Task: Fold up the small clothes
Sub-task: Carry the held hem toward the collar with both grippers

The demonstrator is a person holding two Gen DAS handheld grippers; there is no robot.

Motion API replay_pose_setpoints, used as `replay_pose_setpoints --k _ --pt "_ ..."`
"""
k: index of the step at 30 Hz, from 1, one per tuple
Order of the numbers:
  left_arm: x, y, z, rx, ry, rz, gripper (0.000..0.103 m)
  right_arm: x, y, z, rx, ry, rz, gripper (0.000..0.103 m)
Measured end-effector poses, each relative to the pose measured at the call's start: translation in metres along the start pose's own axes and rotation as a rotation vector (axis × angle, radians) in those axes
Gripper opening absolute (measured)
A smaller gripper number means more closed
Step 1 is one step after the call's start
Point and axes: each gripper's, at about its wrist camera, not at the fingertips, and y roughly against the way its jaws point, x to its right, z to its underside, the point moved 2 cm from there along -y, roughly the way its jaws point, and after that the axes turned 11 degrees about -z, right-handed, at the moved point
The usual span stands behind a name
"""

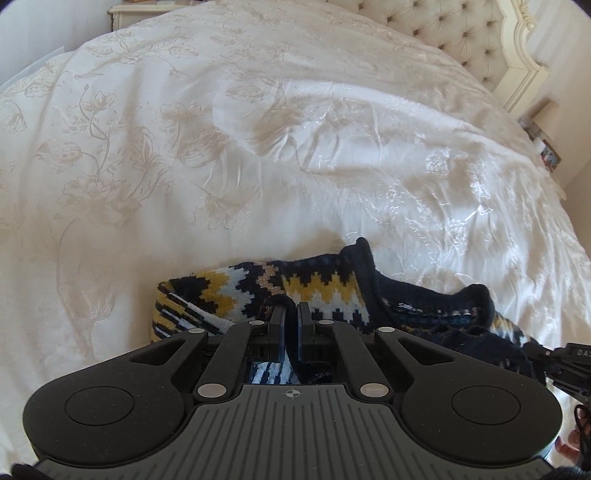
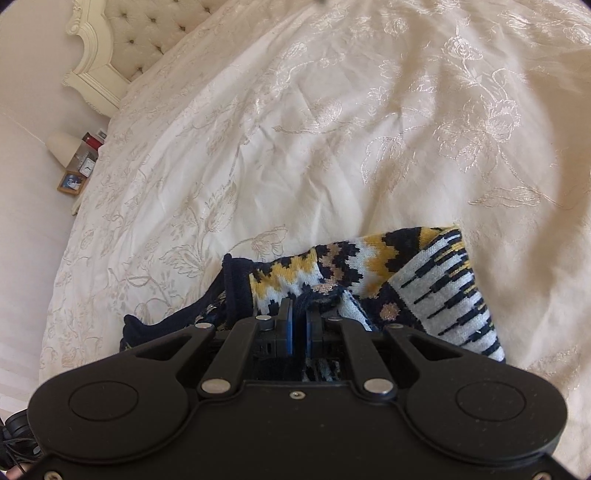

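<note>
On the bedspread [image 1: 258,147], both the left gripper [image 1: 291,308] and right gripper [image 2: 298,308] are pinching the patterned sweater [image 1: 314,288]; lifting evenly should be keeping its fold edge straight.

bedspread [image 1: 258,129] floral, cream | headboard [image 2: 136,33] tufted | lamp [image 2: 64,147] bedside

Sweater [image 1: 295,291] chunky matt knit, rough. Bedspread [image 1: 258,147] smooth satiny cloth, glossy embroidered flowers. Left tongs [image 1: 291,314] and right tongs [image 2: 298,317] matt black plastic, shiny metal rivets. Headboard [image 1: 461,33] tufted fabric.
</note>
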Motion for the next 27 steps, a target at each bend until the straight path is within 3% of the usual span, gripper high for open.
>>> replay_pose_setpoints --k 14,17,18,19,20,24,27 --pt "-0.001 -0.029 -0.021 -0.121 0.041 -0.006 0.009 0.003 -0.020 -0.008 -0.028 -0.051 0.054 0.016" --pt "-0.003 -0.028 -0.023 -0.135 0.065 -0.001 0.011 0.001 -0.016 -0.008 -0.011 -0.053 0.046 0.027" --pt "-0.004 -0.027 -0.023 -0.133 0.076 0.001 0.015 0.001 -0.014 -0.008 0.005 -0.056 0.041 0.039" --pt "-0.006 -0.025 -0.024 -0.124 0.087 0.000 0.027 0.001 -0.010 -0.009 0.033 -0.056 0.041 0.051" --pt "-0.007 -0.022 -0.025 -0.105 0.096 -0.006 0.032 0.000 -0.006 -0.012 0.061 -0.054 0.040 0.055" --pt "-0.013 -0.012 -0.039 -0.065 0.114 -0.027 0.035 -0.001 0.007 -0.026 0.095 -0.050 0.055 0.056" --pt "-0.013 -0.001 -0.047 -0.051 0.095 -0.049 0.035 -0.012 0.017 -0.030 0.088 0.029 0.058 0.056"
